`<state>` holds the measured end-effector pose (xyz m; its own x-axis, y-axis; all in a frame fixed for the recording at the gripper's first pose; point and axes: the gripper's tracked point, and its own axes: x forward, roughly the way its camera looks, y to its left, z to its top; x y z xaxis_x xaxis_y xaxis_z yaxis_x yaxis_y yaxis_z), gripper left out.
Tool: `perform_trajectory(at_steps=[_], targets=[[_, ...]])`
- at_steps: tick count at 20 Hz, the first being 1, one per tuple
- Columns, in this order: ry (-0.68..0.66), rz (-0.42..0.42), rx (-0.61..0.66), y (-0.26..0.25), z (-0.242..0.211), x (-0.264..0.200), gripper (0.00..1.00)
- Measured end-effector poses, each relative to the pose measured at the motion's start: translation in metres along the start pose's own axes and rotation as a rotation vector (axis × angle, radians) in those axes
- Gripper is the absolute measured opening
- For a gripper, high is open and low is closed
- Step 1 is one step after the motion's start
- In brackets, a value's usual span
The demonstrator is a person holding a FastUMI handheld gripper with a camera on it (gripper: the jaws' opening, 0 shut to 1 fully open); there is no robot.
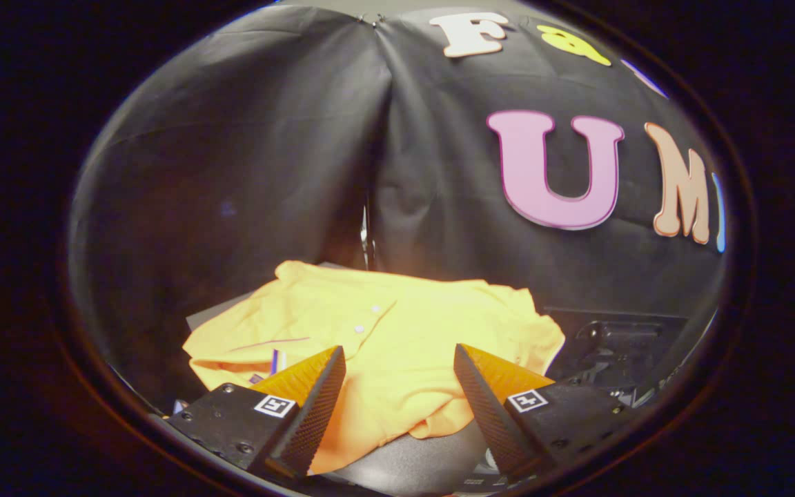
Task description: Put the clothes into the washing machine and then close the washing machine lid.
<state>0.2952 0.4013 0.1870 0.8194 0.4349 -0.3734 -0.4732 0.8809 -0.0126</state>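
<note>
A yellow shirt [384, 338] with small buttons lies crumpled on a dark flat surface [418, 459], spread out ahead of and beneath my fingers. My gripper [399, 352] hovers above its near part, open, with a wide gap between the two fingers and only the cloth showing below that gap. The fingers do not press on the shirt. To the right of the shirt sits a dark machine part [611, 345] with knobs or fittings, too dim to make out clearly.
The black cloth wall [266, 159] of the booth rises close behind the shirt, with a fold running down its middle. A grey edge of the surface [214, 314] peeks out at the shirt's left.
</note>
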Motion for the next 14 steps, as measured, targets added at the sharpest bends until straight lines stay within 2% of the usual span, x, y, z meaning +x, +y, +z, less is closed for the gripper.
perform_trajectory(at_steps=[2,4,8,9,11,14], targets=[[0.064,0.0,-0.001,-0.002,-0.014,0.006,0.9],[0.036,-0.018,-0.028,-0.005,-0.009,0.008,0.85],[0.013,-0.037,-0.062,-0.004,-0.004,0.007,0.21],[0.008,-0.039,-0.059,-0.003,-0.002,0.006,0.13],[-0.002,-0.035,-0.049,-0.006,0.0,0.004,0.07],[-0.04,-0.071,-0.029,-0.029,0.01,-0.003,0.07]])
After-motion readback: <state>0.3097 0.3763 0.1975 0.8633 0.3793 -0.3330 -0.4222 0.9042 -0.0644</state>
